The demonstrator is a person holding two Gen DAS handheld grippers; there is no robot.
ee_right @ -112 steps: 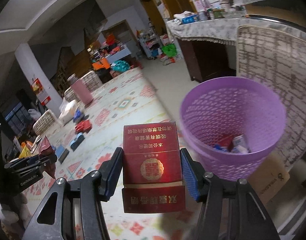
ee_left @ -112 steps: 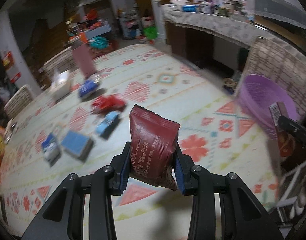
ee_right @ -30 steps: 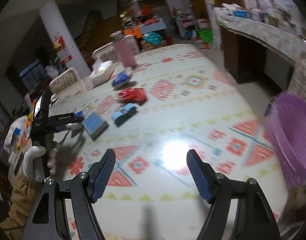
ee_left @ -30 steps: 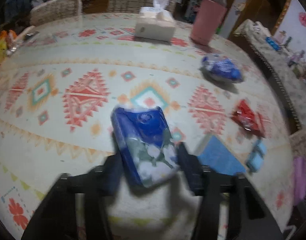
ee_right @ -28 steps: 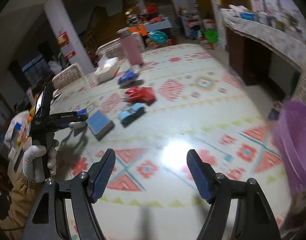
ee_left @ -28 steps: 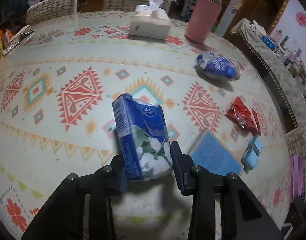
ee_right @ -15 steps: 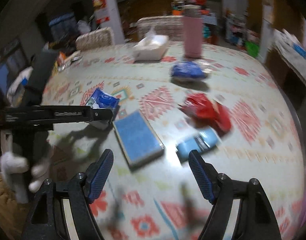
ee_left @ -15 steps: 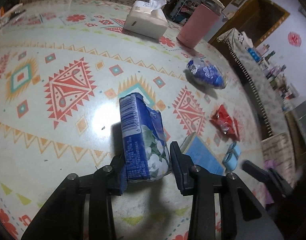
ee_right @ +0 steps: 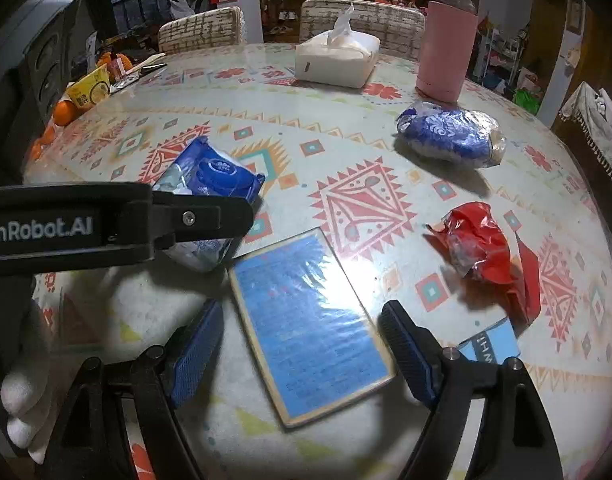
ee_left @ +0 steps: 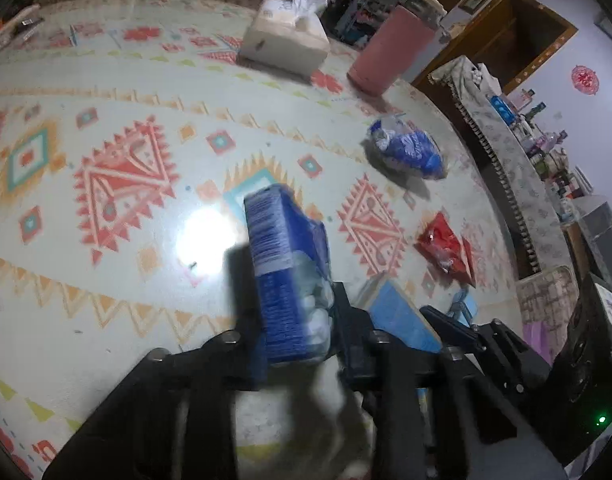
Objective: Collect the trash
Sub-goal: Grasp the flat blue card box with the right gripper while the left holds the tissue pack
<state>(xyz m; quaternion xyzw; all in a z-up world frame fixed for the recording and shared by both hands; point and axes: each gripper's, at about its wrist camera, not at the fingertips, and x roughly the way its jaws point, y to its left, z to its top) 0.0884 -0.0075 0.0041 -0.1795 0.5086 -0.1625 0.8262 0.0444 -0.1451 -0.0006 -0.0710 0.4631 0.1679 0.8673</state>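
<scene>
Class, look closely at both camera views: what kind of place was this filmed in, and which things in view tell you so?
Most likely a home dining area. A round table with a patterned cover bears a tissue box and a pink flask, woven chairs stand behind it, and a cluttered sideboard lines the wall.

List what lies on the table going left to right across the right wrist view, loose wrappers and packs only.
Blue tissue pack, clamped in the left gripper → flat blue box, between the right gripper's open, closing jaws → red wrapper. The crumpled blue bag sits farther back, overlapping the red wrapper's span, so it is left out.
</scene>
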